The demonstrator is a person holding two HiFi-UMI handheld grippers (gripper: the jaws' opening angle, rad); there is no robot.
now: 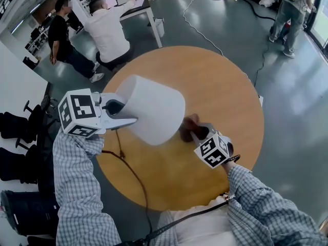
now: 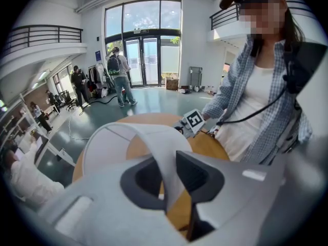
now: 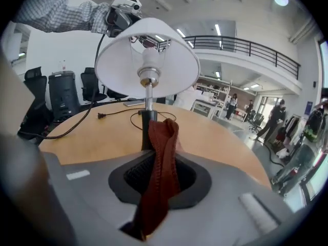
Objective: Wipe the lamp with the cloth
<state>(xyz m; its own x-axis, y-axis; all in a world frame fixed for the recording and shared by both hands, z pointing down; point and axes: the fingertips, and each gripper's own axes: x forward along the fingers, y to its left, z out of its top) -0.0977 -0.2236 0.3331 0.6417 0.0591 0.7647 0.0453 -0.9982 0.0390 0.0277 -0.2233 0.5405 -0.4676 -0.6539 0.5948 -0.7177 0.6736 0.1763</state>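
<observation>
- The lamp (image 3: 147, 60) is stood on the round wooden table (image 1: 225, 91). Its white shade (image 1: 154, 114) is pinched at the rim by the left gripper (image 1: 123, 113), with one jaw inside the shade wall and one outside, drawn in to the narrow gap that the wall leaves.
- The dark red cloth (image 3: 160, 158) is clamped between the nearly closed jaws of the right gripper (image 1: 199, 133). That gripper is held low beside the lamp, under the edge of the shade, and is aimed at the stem (image 3: 149, 97) and the black base (image 3: 145, 129).
- The cloth is seen in front of the base, but contact with the lamp cannot be confirmed from any view.
- The step in hand is judged to be the wiping of the stem and base while the lamp is steadied by its shade.
- It would be done well if the free fold of cloth, not the jaw tips, were pressed to the stem and drawn along it.
- Only light pressure should be applied at the shade rim, since a thin shade is likely to dent or tilt on its frame.
- Sideways force from the cloth should be countered at the shade, so that the lamp is not slid or tipped.
- A thin cord with its plug (image 3: 101, 116) is laid on the table behind the lamp, and a thicker cable (image 1: 134, 176) is hung from the left gripper over the table edge. Both should be left undisturbed.
- Around the lamp's table a grey polished floor (image 1: 287, 101) is seen, with several people, black office chairs (image 3: 61, 94), a railed balcony (image 3: 246, 45) and tall glass doors (image 2: 143, 55).
</observation>
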